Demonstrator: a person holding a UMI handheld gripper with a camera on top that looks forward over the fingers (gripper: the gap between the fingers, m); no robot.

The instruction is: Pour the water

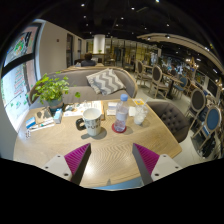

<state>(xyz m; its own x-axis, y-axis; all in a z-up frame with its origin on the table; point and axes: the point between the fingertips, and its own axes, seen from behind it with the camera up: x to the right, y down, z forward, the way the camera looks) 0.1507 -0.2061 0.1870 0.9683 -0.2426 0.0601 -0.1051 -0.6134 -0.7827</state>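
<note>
The tongs [109,160] stood open and empty over the near edge of the wooden tabletop [60,150]. Beyond them, near the far edge, a water bottle [122,112] stood upright just beside a mug [90,121], with a potted plant [50,92] at the far left corner

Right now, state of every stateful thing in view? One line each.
gripper: open, fingers apart, holding nothing, short of the items.
water bottle: upright on the table, cap on, beyond the fingers.
mug: upright beside the bottle, handle toward the plant side; contents not visible.
glass: upright on the bottle's other side; fill level cannot tell.
potted plant: upright at the table's far corner.
</note>
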